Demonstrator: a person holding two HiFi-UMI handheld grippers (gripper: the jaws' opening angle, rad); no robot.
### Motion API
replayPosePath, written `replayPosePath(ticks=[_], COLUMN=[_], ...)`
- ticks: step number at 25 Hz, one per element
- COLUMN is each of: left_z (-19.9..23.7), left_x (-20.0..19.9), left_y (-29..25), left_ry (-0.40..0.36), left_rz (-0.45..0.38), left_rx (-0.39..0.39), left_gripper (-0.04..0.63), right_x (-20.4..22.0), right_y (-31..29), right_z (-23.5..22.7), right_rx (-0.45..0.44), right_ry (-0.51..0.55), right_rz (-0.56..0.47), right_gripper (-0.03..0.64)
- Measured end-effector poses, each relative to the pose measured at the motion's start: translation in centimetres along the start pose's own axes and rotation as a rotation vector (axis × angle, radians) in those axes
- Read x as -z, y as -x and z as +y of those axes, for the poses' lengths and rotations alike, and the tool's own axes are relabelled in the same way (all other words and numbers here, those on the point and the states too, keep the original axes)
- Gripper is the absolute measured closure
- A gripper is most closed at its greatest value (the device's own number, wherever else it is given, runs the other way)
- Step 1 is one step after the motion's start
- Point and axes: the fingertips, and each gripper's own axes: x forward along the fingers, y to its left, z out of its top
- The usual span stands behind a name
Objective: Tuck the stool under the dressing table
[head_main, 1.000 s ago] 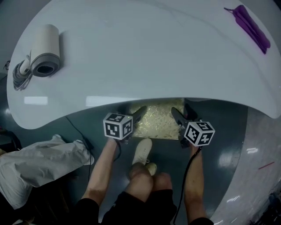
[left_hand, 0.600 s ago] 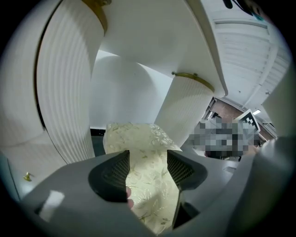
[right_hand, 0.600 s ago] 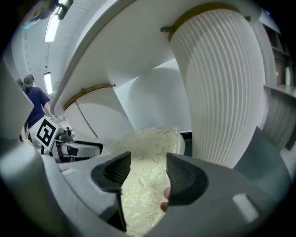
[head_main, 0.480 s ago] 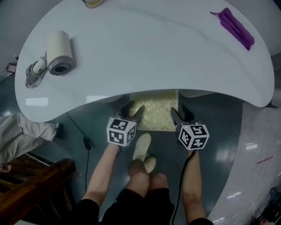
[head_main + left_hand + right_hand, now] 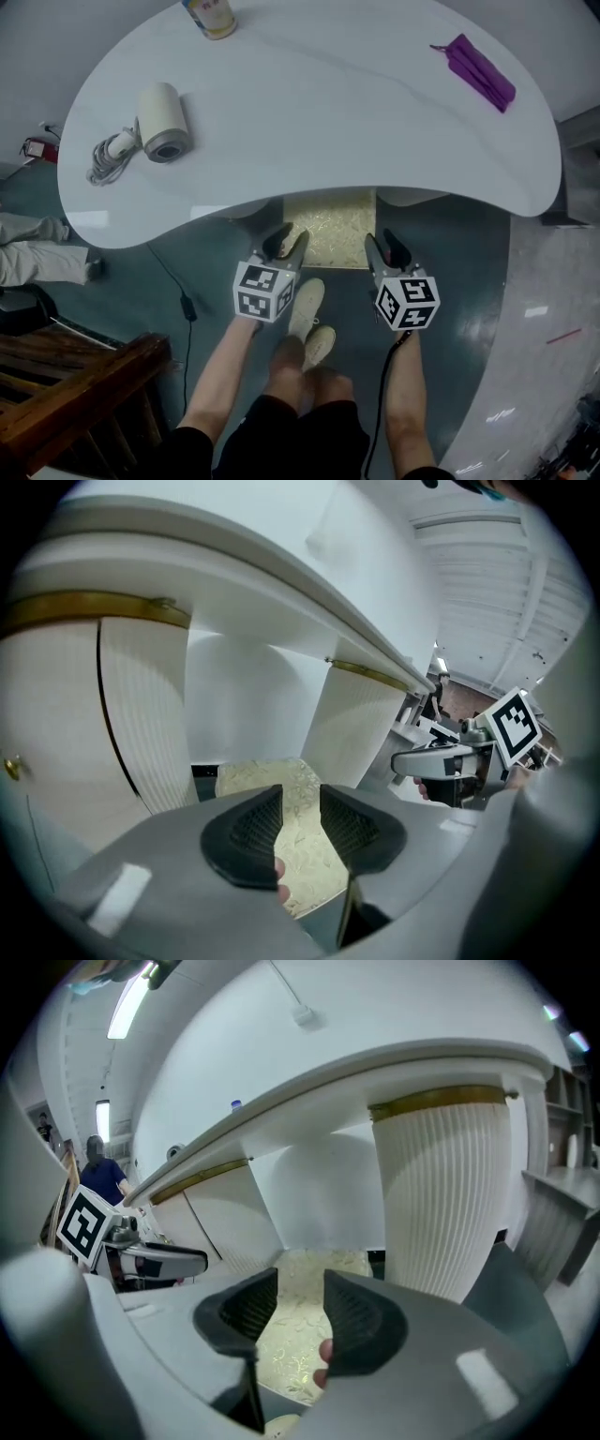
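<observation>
Both pairs of fingers (image 5: 275, 242), closing empty, hover above stool (image 5: 330, 225).

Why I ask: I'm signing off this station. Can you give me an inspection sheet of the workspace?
Surface: white curved dressing table top, mostly bare.
Job's things: gold-patterned square stool, partly under the table.
Clutter: white cylindrical appliance with coiled cord, purple folded item, yellow-labelled container.
Grippers: left tool and right tool open, jaws just been closing, nothing between them.
Cables: black floor cable; black cable from right tool.
Surroundings: grey-green floor, dark wooden furniture, pale cloth at left.
</observation>
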Motion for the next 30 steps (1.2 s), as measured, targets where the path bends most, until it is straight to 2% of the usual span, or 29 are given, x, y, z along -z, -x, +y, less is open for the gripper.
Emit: replayPosePath(ticks=[7,15,22,30], left_z=[-2.2,-4.6,-5.8,-8.3], left_x=[-4.4,-9.6,-15.6,-19.9], left_y=[4.6,11.3,17.3,21.9], left_ry=[-0.013,-0.096,-0.112,-0.123], left_rz=[-0.020,-0.056,-0.129,-0.183], left_rx=[0.009,0.010,-0.008,-0.028], left_gripper=[0.491,0.535,0.575,0.588], right_x=[-4.5,-10.6,-14.6,-18.6], right_y=[5.0,11.4,17.3,23.3], right_z=[3.0,6.3,9.2,10.6], right_rx=[0.025,0.045,0.058,0.079], right_ry=[0.035,0.073,0.100,0.066], right_rz=[-0.043,-0.104,-0.141,-0.209], right_gripper=[0.497,0.524,0.560,0.597])
